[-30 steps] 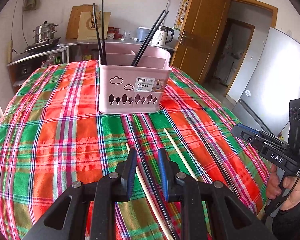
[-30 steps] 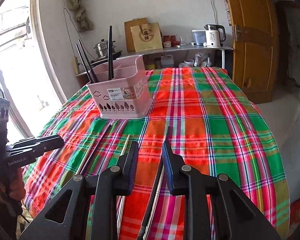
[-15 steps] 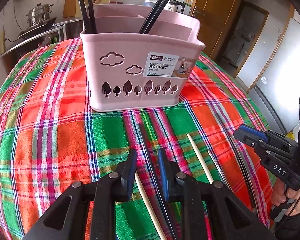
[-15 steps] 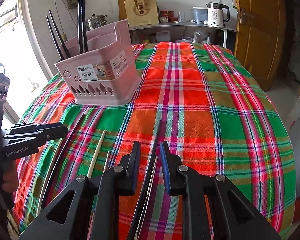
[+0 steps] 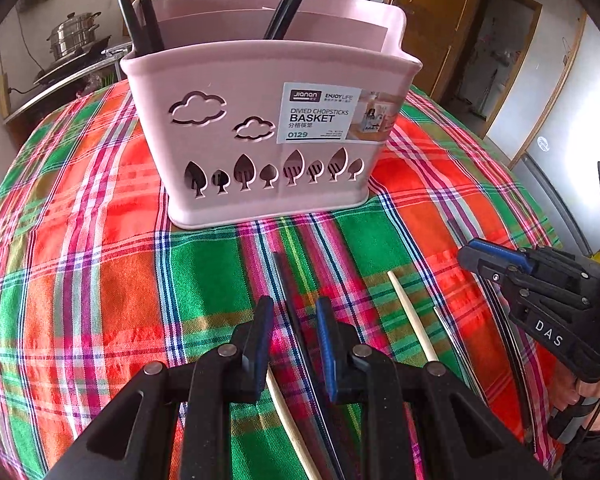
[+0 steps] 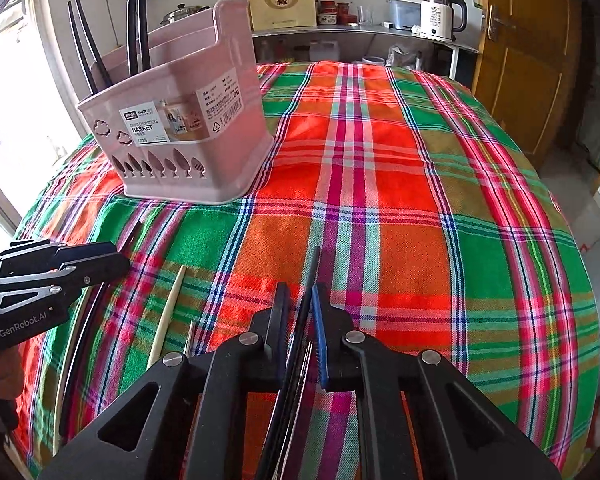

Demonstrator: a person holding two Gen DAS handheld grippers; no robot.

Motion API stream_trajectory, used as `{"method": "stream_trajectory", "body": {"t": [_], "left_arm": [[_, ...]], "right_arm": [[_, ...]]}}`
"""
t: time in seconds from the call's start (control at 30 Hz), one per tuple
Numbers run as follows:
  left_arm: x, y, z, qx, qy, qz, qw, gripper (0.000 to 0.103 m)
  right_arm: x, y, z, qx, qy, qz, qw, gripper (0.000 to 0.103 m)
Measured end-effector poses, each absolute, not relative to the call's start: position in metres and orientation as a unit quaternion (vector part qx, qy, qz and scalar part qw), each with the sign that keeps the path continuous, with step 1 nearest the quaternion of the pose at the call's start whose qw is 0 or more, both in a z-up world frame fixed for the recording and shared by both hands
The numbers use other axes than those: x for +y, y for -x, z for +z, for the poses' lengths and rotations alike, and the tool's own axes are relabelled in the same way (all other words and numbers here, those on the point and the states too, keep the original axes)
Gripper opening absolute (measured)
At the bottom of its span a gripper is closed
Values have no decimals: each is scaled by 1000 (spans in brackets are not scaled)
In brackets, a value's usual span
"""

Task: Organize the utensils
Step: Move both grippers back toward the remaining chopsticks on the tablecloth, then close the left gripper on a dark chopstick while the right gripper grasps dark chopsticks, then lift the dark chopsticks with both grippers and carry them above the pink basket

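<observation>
I have a black chopstick [image 6: 305, 312] running between the fingers of my right claw [image 6: 299, 320]; the pads sit close on either side of it and look clenched on it, its tip pointing away over the plaid tablecloth [image 6: 420, 200]. A thin metal-looking stick lies alongside it under the claw, too hidden for me to say more. My left claw [image 5: 293, 334] hovers low over another black chopstick [image 5: 286, 280] lying on the cloth; its fingers straddle that stick with a gap on both sides, so I read it as released, not gripping. A pale wooden chopstick [image 5: 410, 316] lies just right of that claw, and a second pale one [image 5: 288, 420] passes beneath the left finger. More dark sticks lie further right, under the right claw as seen from the left wrist view. Beyond them, on the far-left part of the surface, stands the pink divided basket [image 6: 188, 136] with cloud and tree cut-outs and a printed label; it already holds black chopsticks [image 5: 140, 8] upright in a left compartment and another leaning pair [image 5: 292, 0] in a compartment to the right. Behind the surface I see a counter with a white kettle [image 6: 440, 16], a steel pot [image 5: 74, 40] and a wooden door [image 6: 532, 60].
</observation>
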State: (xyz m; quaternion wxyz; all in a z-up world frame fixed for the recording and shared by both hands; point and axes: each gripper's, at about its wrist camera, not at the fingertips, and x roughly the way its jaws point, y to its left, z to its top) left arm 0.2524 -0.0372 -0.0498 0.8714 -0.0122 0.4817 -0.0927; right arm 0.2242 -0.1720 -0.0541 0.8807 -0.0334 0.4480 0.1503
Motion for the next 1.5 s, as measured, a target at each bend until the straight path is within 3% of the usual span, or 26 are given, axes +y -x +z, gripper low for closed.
{"method": "stream_trajectory", "body": {"t": [0.1,0.17,0.47,1.2,1.5], "left_arm": [[-45,-250,-49,480,0,-85,873,17],[-48,-249,-48,480,0,-84,873,8],[-35,-249,-34,476,45,-98,873,6],[-14,-205,109,336,70,-137,929,4],[-14,-185,120,317,71,-146,934,4]], "right_arm": [[-171,-226,-54,450,35,149,880,7],[-171,-226,-54,450,30,151,880,7],[-174,-221,-33,428,5,162,889,6],[-174,-176,93,271,-10,188,944,5],[-178,-161,99,258,-11,192,947,5]]}}
